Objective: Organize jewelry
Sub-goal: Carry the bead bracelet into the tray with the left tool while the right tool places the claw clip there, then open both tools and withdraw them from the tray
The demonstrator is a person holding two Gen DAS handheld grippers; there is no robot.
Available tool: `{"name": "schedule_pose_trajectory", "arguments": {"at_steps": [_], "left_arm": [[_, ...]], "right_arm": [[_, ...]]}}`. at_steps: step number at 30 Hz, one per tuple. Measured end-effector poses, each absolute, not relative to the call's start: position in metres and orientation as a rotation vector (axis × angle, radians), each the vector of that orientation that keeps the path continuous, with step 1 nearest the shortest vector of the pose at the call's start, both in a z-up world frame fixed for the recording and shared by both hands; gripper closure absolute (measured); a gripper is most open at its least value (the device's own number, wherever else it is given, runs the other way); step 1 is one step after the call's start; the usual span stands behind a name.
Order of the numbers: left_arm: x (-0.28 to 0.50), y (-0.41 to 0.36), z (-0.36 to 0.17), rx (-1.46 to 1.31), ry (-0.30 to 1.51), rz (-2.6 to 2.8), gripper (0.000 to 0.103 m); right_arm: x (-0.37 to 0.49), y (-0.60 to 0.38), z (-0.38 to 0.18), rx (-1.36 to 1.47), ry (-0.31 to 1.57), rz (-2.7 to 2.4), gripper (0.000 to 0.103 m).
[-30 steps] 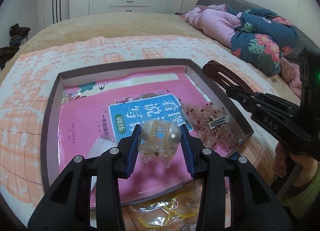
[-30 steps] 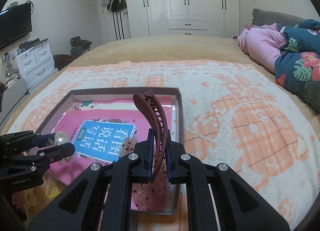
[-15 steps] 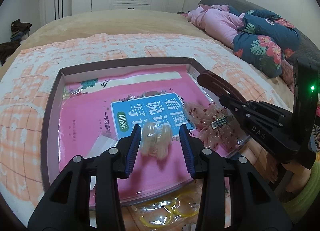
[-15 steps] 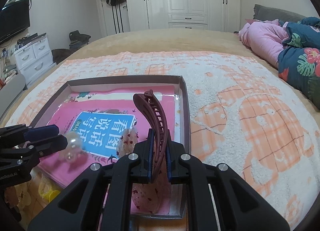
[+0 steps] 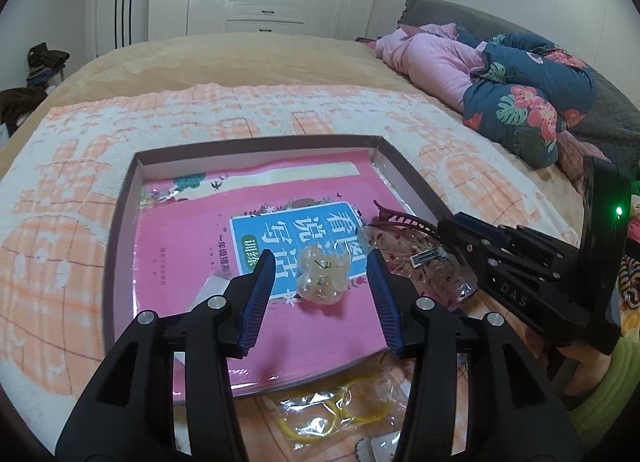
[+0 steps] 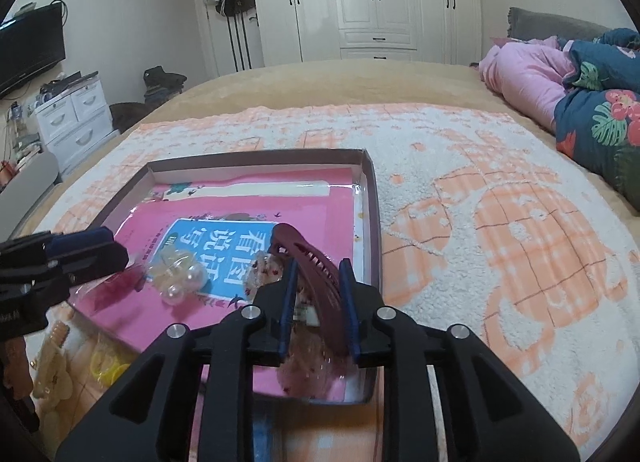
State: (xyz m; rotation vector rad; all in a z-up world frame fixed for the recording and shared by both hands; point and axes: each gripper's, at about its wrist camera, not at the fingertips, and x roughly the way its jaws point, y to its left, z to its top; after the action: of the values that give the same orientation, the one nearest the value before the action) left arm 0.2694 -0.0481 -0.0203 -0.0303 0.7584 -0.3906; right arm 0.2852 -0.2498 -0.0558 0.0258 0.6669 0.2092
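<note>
A shallow cardboard box (image 5: 120, 218) (image 6: 370, 182) lies on the bed with a pink book (image 5: 180, 238) (image 6: 240, 202) inside. A clear bag of pearl hair pieces (image 5: 322, 280) (image 6: 178, 276) lies on the book. My left gripper (image 5: 322, 298) is open above it, not touching; it also shows in the right wrist view (image 6: 86, 252). My right gripper (image 6: 318, 298) is open, and the dark red hair claw (image 6: 314, 274) (image 5: 400, 220) lies loose between its fingers over a speckled clear bag (image 6: 304, 358) (image 5: 428, 266) in the box's near right corner.
Yellow hair ties in a clear bag (image 5: 336, 414) (image 6: 106, 362) lie on the blanket in front of the box. A cream clip (image 6: 52, 366) lies at the left. Pink and floral bedding (image 5: 500, 74) is piled at the far right.
My left gripper opened and the pearl bag dropped onto the book. My right gripper lowered the hair claw into the box's corner and opened around it.
</note>
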Motion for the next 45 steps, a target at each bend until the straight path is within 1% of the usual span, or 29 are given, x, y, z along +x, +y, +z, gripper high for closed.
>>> {"name": "schedule_pose_trajectory", "arguments": {"at_steps": [2, 4, 7, 9, 11, 14, 15, 16, 18, 19, 21, 22, 32, 35, 45], "left_arm": [[0.265, -0.045, -0.016, -0.036, 0.747, -0.385, 0.059], [0.261, -0.043, -0.012, -0.038, 0.734, -0.382, 0.058], [0.253, -0.038, -0.005, -0.048, 0.711, -0.374, 0.052], [0.247, -0.035, 0.001, -0.056, 0.692, -0.368, 0.050], [0.241, -0.031, 0.006, -0.065, 0.672, -0.362, 0.045], [0.234, -0.026, 0.012, -0.075, 0.653, -0.354, 0.041], [0.232, -0.024, 0.014, -0.080, 0.646, -0.349, 0.039], [0.230, -0.022, 0.016, -0.087, 0.641, -0.347, 0.036], [0.226, -0.018, 0.020, -0.095, 0.631, -0.339, 0.030], [0.224, -0.016, 0.022, -0.100, 0.624, -0.335, 0.025], [0.219, -0.012, 0.027, -0.109, 0.608, -0.326, 0.017], [0.217, -0.010, 0.029, -0.114, 0.600, -0.321, 0.011], [0.192, 0.005, 0.055, -0.140, 0.524, -0.296, 0.011], [0.182, 0.010, 0.061, -0.148, 0.499, -0.288, 0.011], [0.144, 0.026, 0.070, -0.156, 0.455, -0.240, 0.011]], "right_arm": [[0.278, -0.249, -0.053, 0.020, 0.655, 0.206, 0.075], [0.269, -0.250, -0.050, 0.021, 0.638, 0.207, 0.068], [0.258, -0.253, -0.043, 0.021, 0.617, 0.200, 0.062], [0.251, -0.256, -0.039, 0.027, 0.600, 0.197, 0.059], [0.244, -0.258, -0.034, 0.029, 0.586, 0.192, 0.056], [0.234, -0.262, -0.025, 0.036, 0.554, 0.177, 0.046], [0.230, -0.264, -0.023, 0.038, 0.540, 0.170, 0.040], [0.226, -0.265, -0.019, 0.041, 0.525, 0.166, 0.035], [0.220, -0.267, -0.015, 0.040, 0.508, 0.164, 0.032], [0.218, -0.267, -0.013, 0.038, 0.504, 0.160, 0.029], [0.212, -0.268, -0.009, 0.038, 0.490, 0.157, 0.026], [0.209, -0.268, -0.007, 0.037, 0.486, 0.157, 0.026], [0.185, -0.261, 0.010, 0.027, 0.447, 0.189, 0.025], [0.176, -0.259, 0.018, 0.030, 0.427, 0.201, 0.019], [0.144, -0.249, 0.037, 0.007, 0.375, 0.262, 0.018]]}}
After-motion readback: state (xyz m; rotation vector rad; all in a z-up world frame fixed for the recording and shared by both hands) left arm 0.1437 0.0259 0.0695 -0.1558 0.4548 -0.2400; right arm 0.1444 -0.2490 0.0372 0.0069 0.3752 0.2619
